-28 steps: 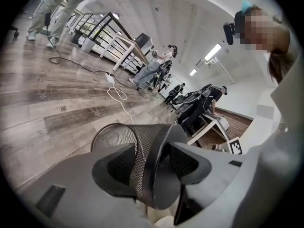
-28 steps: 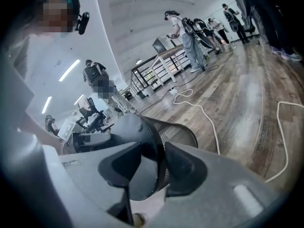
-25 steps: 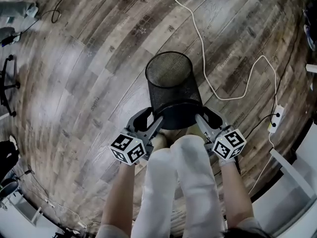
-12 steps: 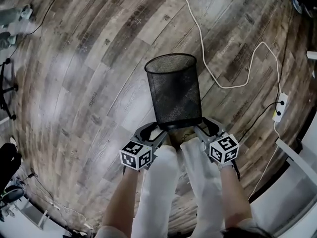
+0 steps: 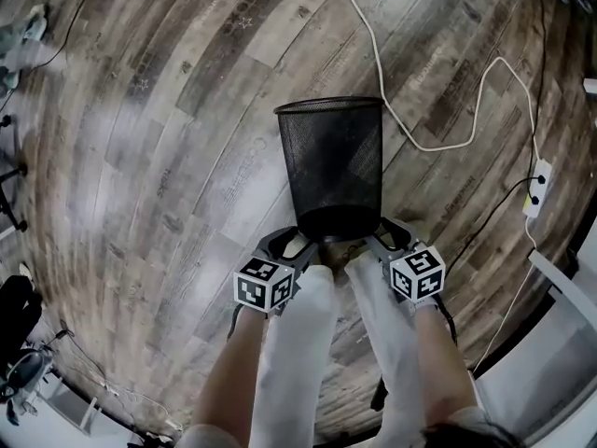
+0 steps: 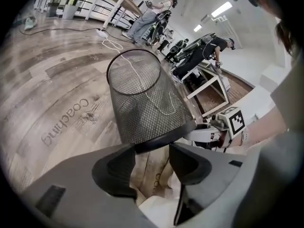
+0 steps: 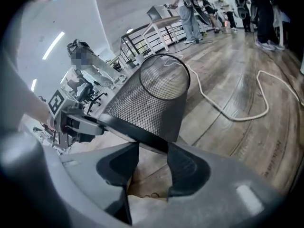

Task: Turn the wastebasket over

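The black mesh wastebasket (image 5: 331,166) hangs tilted over the wooden floor, mouth facing away from me and solid base band toward my legs. My left gripper (image 5: 297,241) is at the band's left side and my right gripper (image 5: 378,236) at its right side. In the left gripper view the band's edge sits between the jaw tips of the left gripper (image 6: 153,148), below the mesh wall (image 6: 142,103). In the right gripper view the band crosses the tips of the right gripper (image 7: 153,148). The right jaws have opened a little in the last second, the band still between them.
A white cable (image 5: 429,110) snakes across the floor to a power strip (image 5: 536,187) at the right. My white trouser legs (image 5: 298,343) stand just behind the basket. White furniture (image 5: 569,297) lies at the right edge and a chair base (image 5: 9,175) at the left. People and desks fill the far room.
Both grippers and the basket have come down and closer to my legs. The basket's mouth, which faced up toward the camera, has tipped away.
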Demonstrator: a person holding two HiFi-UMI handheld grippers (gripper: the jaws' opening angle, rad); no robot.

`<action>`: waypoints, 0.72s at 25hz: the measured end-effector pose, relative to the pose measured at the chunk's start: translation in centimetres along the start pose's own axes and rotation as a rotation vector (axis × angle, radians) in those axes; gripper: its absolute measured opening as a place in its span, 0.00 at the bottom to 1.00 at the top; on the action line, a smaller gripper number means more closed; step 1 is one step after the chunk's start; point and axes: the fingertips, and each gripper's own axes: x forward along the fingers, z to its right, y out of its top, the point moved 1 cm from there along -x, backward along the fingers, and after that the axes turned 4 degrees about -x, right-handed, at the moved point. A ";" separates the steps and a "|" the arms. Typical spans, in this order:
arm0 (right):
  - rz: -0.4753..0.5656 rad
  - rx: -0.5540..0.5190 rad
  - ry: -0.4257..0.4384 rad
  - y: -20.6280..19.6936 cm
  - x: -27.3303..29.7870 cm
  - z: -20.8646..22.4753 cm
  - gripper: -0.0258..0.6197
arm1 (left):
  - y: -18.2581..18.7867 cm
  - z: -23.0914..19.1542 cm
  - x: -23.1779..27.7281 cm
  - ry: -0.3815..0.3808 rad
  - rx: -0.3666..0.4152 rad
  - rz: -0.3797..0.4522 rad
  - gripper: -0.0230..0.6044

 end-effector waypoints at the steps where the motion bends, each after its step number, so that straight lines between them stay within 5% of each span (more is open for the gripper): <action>1: -0.011 -0.003 -0.001 -0.4 0.1 0.1 0.31 | -0.5 -0.1 0.3 0.001 -0.019 -0.008 0.38; 9: -0.111 -0.029 0.045 -2.1 -0.3 -0.9 0.30 | -1.5 1.0 0.4 -0.039 -0.056 -0.031 0.38; 18: 0.012 -0.013 0.025 5.3 -2.4 0.2 0.31 | 8.0 -1.2 -3.3 0.042 -0.182 0.188 0.38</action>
